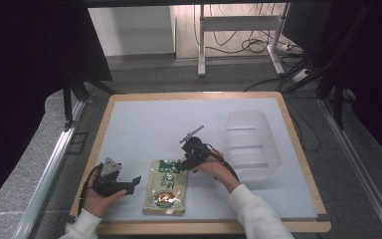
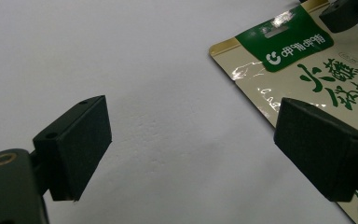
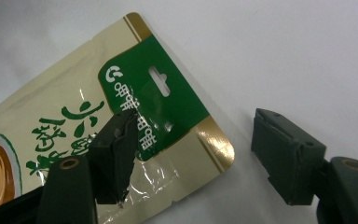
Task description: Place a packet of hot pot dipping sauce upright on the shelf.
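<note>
My left gripper (image 1: 129,183) rests low on the table (image 1: 144,124) at my near left, released, its two black jaws spread wide with nothing between them; in the left gripper view one jaw stands over bare white table and the other overlaps the edge of the snack pouch (image 2: 317,70), so I judge it waits there, aimed at the pouch's left side, ready to steady it. The snack pouch (image 1: 167,187) lies flat on the white table just right of that gripper, near the front edge and a little left of centre. Its long axis runs roughly away from me, with the green header strip and hang hole at the far end and the sealed bottom toward me, printed face up. My right gripper (image 1: 188,163) comes down on that far end, tilted, also released: in the right gripper view one jaw hangs over the green header (image 3: 154,100) and the other sits off the pouch corner on bare table, so the jaws straddle the top right corner without closing. Farther right stands a clear plastic bin (image 1: 251,144), apart from the pouch, empty as far as I can see, probably where the pouch belongs.
</note>
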